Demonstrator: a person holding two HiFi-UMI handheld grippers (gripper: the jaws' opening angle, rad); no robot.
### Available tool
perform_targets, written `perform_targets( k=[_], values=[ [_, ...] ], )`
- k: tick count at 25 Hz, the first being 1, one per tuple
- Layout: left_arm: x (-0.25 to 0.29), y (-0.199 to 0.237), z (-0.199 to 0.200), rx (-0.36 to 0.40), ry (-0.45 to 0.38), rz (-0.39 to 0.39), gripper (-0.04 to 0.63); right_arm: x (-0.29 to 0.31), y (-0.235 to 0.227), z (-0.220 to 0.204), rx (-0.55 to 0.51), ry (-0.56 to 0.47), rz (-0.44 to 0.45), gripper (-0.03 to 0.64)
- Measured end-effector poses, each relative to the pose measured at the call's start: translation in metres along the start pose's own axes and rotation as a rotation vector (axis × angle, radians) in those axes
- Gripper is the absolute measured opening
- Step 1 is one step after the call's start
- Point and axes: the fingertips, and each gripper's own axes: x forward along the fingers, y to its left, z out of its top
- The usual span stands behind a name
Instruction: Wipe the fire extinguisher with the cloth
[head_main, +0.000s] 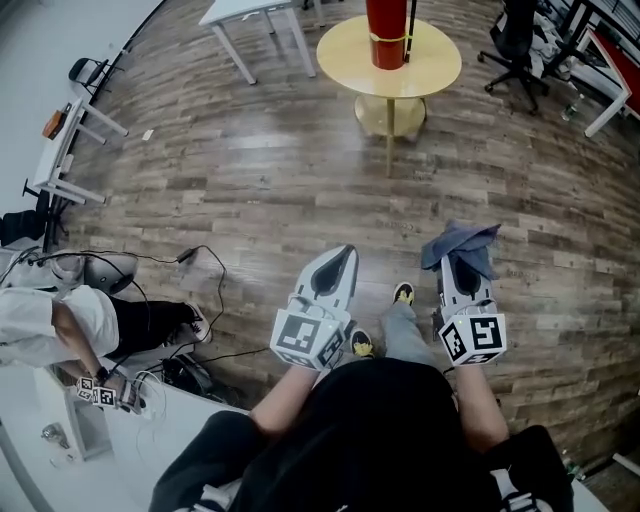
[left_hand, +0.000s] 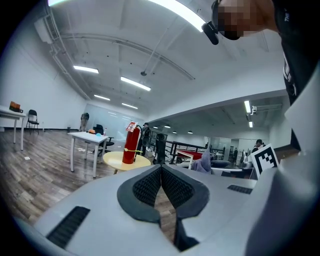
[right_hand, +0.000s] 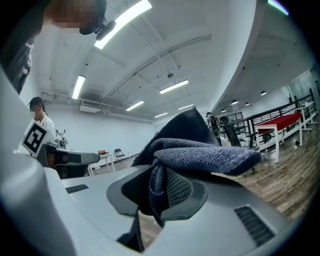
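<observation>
1. Wood-plank floor (head_main: 250, 190) runs across this open workroom. A round yellow bench (head_main: 430, 70) on a single post stands at about twelve o'clock from the person, well apart from them.
2. On that bench the red fire extinguisher (head_main: 387, 35) stands upright. I'd guess it was put there so its body sits at a handy height for wiping all round.
3. The right tool (head_main: 463, 268) is clamped on the dark blue cloth (head_main: 460, 243). The cloth bunches over the jaw tips and flops toward one o'clock, and that loose wad out front looks meant as the wiping face.
4. The left tool (head_main: 342, 258) has its jaws pressed together with nothing between them. Its own view looks past the tips toward the extinguisher, so I'd say it is left free to steady the cylinder.
5. Both tools are held low and close to the body, pointing at twelve o'clock, with one shoe (head_main: 403, 293) on the floor between them. To me this reads as the approach: the cloth is in hand and no wiping has begun.
6. At eight o'clock another person (head_main: 60, 320) sits by a tangle of cables (head_main: 190, 270). A white bench (head_main: 255, 15) stands at eleven o'clock and an office chair (head_main: 515, 45) at one o'clock. None of it lies between the person and the extinguisher.
</observation>
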Motion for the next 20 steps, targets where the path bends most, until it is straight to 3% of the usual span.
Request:
perform_targets(
  k=[12,20],
  values=[
    [0.138,-0.007,0.005,0.028,0.063,0.001,0.023,0.078,-0.120,0.023,0.044,-0.004,0.018,0.067],
    [0.185,0.016,0.021,0.022,0.067,-0.013,0.023,0.130,-0.137,0.033,0.070,-0.003,0.021,0.067]
  ],
)
